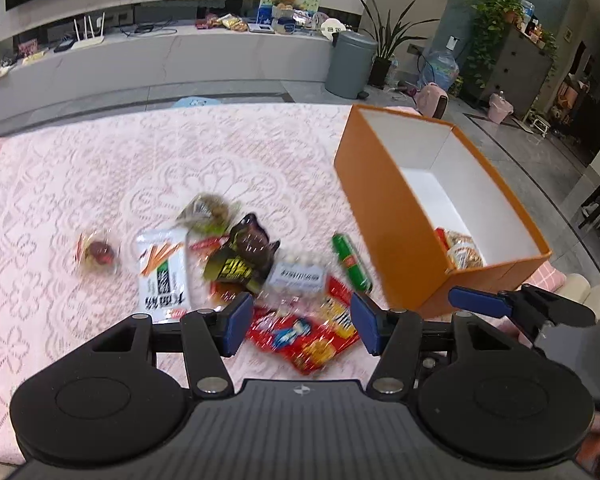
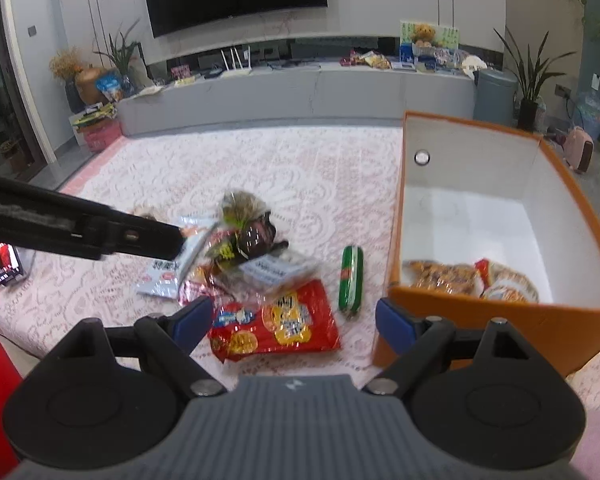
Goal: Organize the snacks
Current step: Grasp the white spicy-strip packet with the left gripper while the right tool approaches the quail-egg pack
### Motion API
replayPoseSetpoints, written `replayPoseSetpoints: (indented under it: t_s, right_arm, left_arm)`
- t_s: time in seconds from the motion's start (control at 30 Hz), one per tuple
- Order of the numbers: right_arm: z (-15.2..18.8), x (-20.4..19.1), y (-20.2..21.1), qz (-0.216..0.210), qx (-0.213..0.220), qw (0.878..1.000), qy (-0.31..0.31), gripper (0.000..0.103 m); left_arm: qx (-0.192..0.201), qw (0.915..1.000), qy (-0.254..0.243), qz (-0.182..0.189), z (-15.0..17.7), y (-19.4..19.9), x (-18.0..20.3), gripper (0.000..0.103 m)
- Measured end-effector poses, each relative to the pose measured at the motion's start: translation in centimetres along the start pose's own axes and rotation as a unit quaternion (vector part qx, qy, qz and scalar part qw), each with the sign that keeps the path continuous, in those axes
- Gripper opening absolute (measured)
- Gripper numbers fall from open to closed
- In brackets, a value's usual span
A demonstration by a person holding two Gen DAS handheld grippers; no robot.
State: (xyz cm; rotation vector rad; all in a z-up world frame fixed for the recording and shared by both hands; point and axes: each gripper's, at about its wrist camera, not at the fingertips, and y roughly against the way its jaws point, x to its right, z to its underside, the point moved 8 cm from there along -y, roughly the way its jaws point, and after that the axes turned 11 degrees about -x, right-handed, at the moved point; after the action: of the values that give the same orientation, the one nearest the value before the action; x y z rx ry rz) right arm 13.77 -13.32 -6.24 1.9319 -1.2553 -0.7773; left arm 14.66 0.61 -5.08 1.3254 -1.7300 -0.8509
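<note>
A pile of snack packets lies on the pink lace cloth (image 1: pixel 100 168). It includes a red bag (image 1: pixel 300 334) (image 2: pixel 276 326), a white packet with orange sticks (image 1: pixel 164 276), a dark packet (image 1: pixel 246 254) and a green sausage (image 1: pixel 350 262) (image 2: pixel 352 280). My left gripper (image 1: pixel 300 326) hovers open above the red bag, gripping nothing. My right gripper (image 2: pixel 294 324) is open too, over the red bag's near edge, with its right finger close to the orange box (image 2: pixel 500 320) (image 1: pixel 396 224). A few snacks (image 2: pixel 472 282) lie in the box's near end.
A small clear-wrapped sweet (image 1: pixel 96 256) lies apart at the left. The right gripper's finger (image 1: pixel 480 302) shows beside the box in the left wrist view. Beyond the table are a grey TV console (image 2: pixel 300 92), a bin (image 1: pixel 350 64) and plants. A phone (image 2: pixel 6 268) sits at the far left.
</note>
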Motion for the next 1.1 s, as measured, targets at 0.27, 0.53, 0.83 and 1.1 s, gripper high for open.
replayPoseSetpoints:
  t_s: [0.27, 0.53, 0.83, 1.1]
  right_arm:
    - [0.6, 0.6, -2.7, -0.003, -0.043, 0.999, -0.029, 0.084]
    - [0.0, -1.4, -4.2, -0.027, -0.067, 0.997, -0.006, 0.075]
    - [-2.8, -2.8, -7.5, -0.018, -0.088, 0.996, 0.007, 0.075]
    - [-4.9, -1.2, -11.2, -0.039, -0.127, 0.988, -0.084, 0.081]
  left_arm:
    - [-0.024, 0.9986, 0.04, 0.027, 2.1, -2.0, -3.5, 0.066]
    - [-0.034, 0.9987, 0.03, 0.025, 2.4, -3.7, -5.0, 0.066]
    - [-0.039, 0.9992, 0.013, -0.006, 1.5, -4.5, -8.4, 0.066]
    - [-0.041, 0.9963, 0.071, -0.025, -0.5, -7.3, -12.2, 0.075]
